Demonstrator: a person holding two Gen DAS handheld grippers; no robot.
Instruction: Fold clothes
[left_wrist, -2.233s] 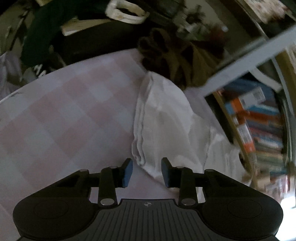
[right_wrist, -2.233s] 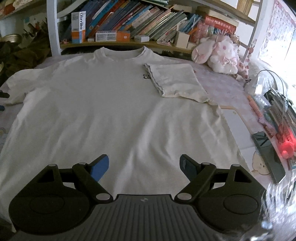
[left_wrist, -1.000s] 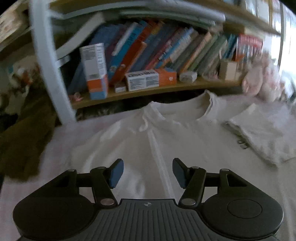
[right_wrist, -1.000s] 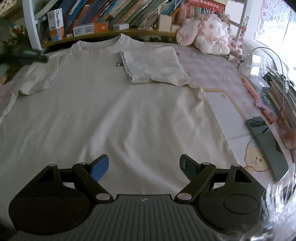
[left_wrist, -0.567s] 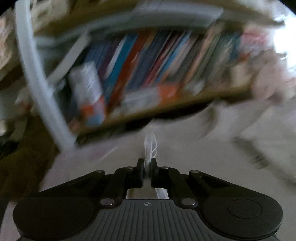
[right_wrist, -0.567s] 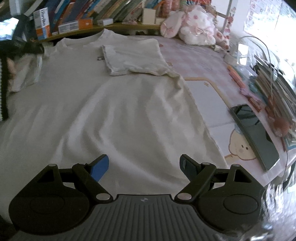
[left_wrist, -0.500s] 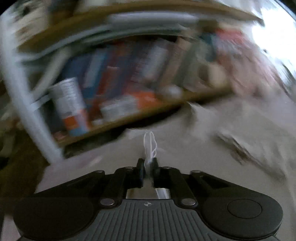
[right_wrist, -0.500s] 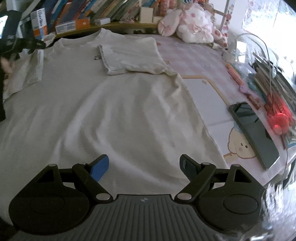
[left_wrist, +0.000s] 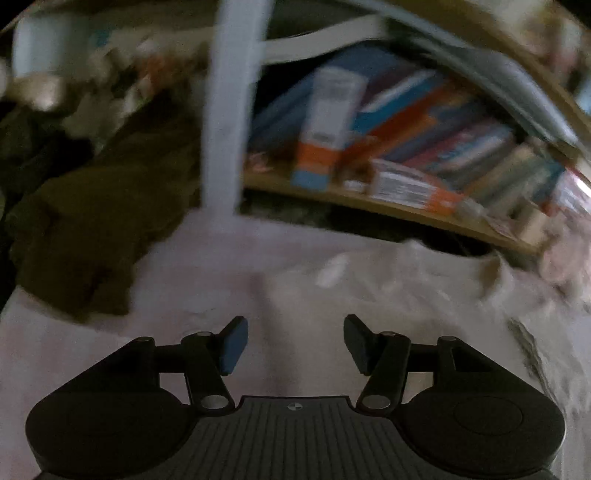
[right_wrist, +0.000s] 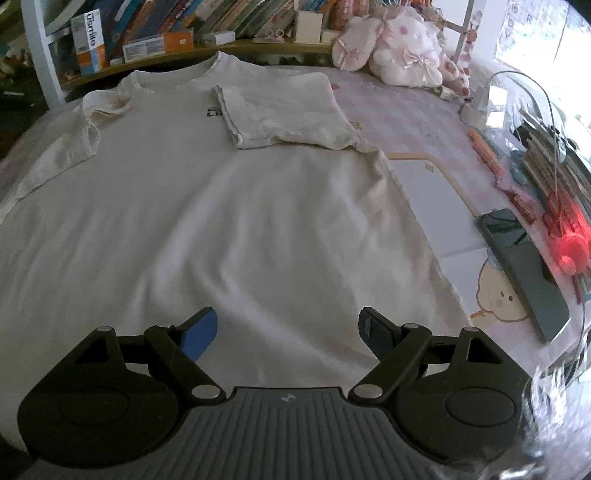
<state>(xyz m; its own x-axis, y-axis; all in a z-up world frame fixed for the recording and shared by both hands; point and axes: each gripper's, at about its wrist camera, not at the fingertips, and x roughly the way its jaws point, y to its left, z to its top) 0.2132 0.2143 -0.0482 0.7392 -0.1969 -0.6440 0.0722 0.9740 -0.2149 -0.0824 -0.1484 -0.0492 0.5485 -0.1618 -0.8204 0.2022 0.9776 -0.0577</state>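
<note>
T-shirt (right_wrist: 221, 221) lies spread ahead of right gripper (right_wrist: 288, 325).

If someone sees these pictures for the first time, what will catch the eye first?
A big white T-shirt covers most of the table, with its right sleeve folded flat over the chest and the left sleeve folded in more loosely. Behind it runs a shelf of books, with pink plush toys at the far right corner.

A lived-in home room, likely a bedroom or study: a crowded bookshelf (right_wrist: 192, 26) runs along the far side, pink plush toys (right_wrist: 399, 51) sit far right, and a pink checked cloth (right_wrist: 413, 110) covers the counter.
</note>
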